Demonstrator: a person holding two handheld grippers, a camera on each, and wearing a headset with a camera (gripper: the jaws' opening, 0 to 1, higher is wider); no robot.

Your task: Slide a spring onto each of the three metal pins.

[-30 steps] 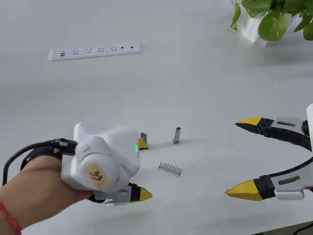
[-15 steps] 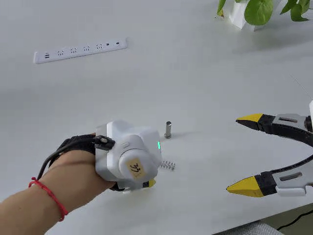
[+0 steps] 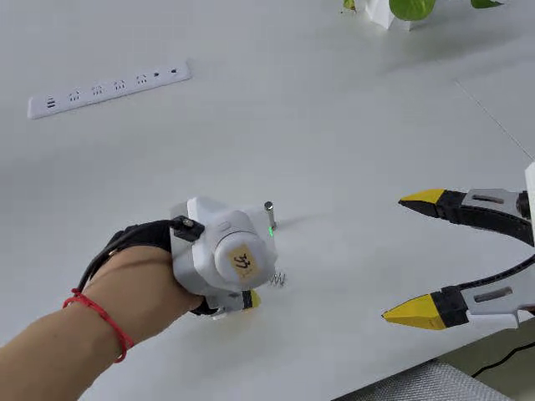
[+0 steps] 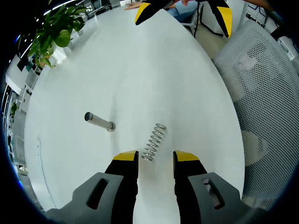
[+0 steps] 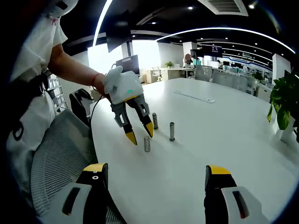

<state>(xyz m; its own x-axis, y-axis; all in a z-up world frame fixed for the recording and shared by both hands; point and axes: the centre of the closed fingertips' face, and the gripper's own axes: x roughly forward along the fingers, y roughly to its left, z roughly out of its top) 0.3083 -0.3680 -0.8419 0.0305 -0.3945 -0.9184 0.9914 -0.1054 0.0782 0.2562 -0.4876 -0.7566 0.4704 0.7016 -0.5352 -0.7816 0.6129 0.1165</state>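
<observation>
You are partway through, by my reading. In the right gripper view, one pin (image 5: pixel 155 120) just behind your left-hand claw looks ribbed down its shaft, as if a spring already sits on it, though it is too small there to be sure. The bare pin (image 4: pixel 99 122) near it stands upright on the white table (image 3: pixel 334 125) with nothing on it. I cannot tell where a third pin stands, so count on at least this one spring to fit and probably another after it. The loose spring (image 4: pixel 154 140) lies flat on the table a little to one side of the bare pin, apart from it, and points roughly along the line of your left gripper (image 4: pixel 155 157). That claw is down at the table and set narrow, with a gap only somewhat wider than the spring. The spring's near end sits just inside the gap between the yellow tips, and a sliver of table shows on either side. The jaws have not pinched it, so the claw holds nothing yet. Whether a tip brushes the coil I cannot say. Your right gripper (image 3: pixel 415 256) is spread wide and empty. It hangs over the near edge of the table, well apart from the spring and pins, and faces them. The step in hand looks like picking up the spring, so closing gently should matter, since a light coil may roll or squirt out.
</observation>
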